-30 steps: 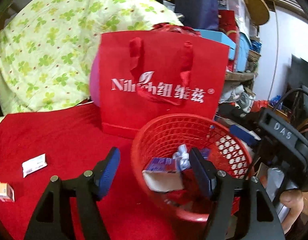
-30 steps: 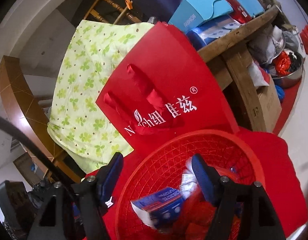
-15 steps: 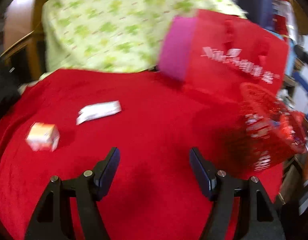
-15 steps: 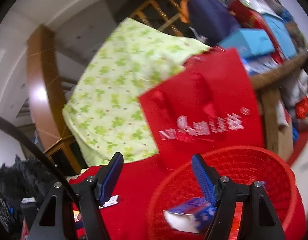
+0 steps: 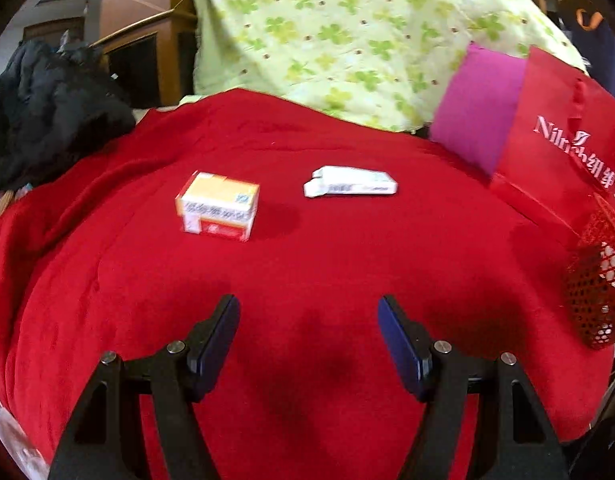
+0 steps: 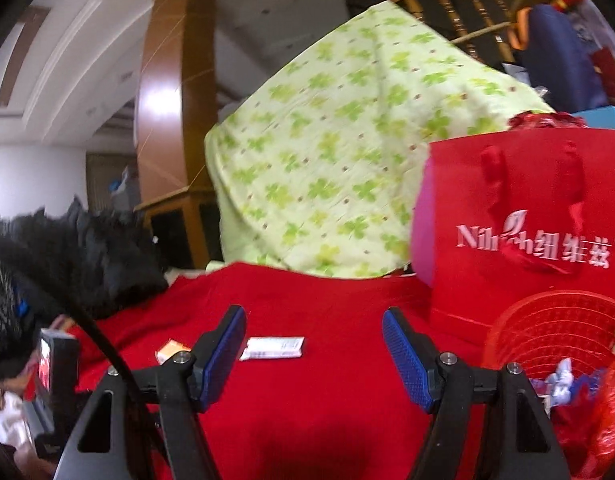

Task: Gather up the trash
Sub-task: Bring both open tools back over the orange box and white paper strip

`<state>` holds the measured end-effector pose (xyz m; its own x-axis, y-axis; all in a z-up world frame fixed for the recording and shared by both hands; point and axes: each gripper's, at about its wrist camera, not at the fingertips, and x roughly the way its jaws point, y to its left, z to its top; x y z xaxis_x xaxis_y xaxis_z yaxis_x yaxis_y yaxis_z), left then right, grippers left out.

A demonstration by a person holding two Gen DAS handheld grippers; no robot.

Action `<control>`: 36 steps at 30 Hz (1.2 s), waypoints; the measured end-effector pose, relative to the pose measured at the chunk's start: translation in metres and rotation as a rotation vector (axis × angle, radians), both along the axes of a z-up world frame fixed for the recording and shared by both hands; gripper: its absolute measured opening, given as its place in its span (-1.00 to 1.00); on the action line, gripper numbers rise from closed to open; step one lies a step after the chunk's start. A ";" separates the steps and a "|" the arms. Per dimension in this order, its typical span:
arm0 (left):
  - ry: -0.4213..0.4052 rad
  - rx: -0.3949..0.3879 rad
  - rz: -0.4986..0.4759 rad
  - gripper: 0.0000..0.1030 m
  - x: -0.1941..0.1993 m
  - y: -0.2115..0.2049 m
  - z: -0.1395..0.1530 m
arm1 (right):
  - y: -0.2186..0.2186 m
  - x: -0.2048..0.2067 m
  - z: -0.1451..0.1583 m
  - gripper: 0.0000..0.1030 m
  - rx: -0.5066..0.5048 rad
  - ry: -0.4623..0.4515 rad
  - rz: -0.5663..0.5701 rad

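An orange, white and red small box (image 5: 217,207) and a flat white packet (image 5: 350,187) lie on the red cloth (image 5: 307,264). My left gripper (image 5: 308,336) is open and empty, above the cloth short of both. The red mesh basket (image 5: 597,280) stands at the right edge; in the right wrist view the basket (image 6: 555,320) holds several wrappers. My right gripper (image 6: 313,344) is open and empty, left of the basket, with the white packet (image 6: 273,348) and the orange box (image 6: 171,350) beyond it.
A red paper gift bag (image 5: 563,152) with a magenta side stands behind the basket; it also shows in the right wrist view (image 6: 523,224). A green clover-print cloth (image 5: 347,36) covers a mound at the back. A black garment (image 5: 47,108) lies at the left.
Both grippers have swung left, away from the basket. The left one now faces the box and packet on the cloth. The basket has slid to the right edge of both views.
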<state>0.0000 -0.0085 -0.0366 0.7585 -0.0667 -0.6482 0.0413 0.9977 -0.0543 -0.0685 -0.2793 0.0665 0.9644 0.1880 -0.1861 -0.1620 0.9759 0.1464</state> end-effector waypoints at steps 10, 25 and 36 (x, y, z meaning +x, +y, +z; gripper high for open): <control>-0.002 0.023 0.044 0.40 0.004 0.017 -0.008 | 0.035 0.021 -0.022 0.45 -0.031 0.102 0.044; -0.002 0.007 0.082 0.40 0.001 0.034 -0.003 | 0.047 0.051 -0.045 0.45 0.067 0.272 0.046; 0.006 0.024 0.090 0.40 0.002 0.034 -0.005 | 0.048 0.054 -0.048 0.45 0.080 0.296 0.047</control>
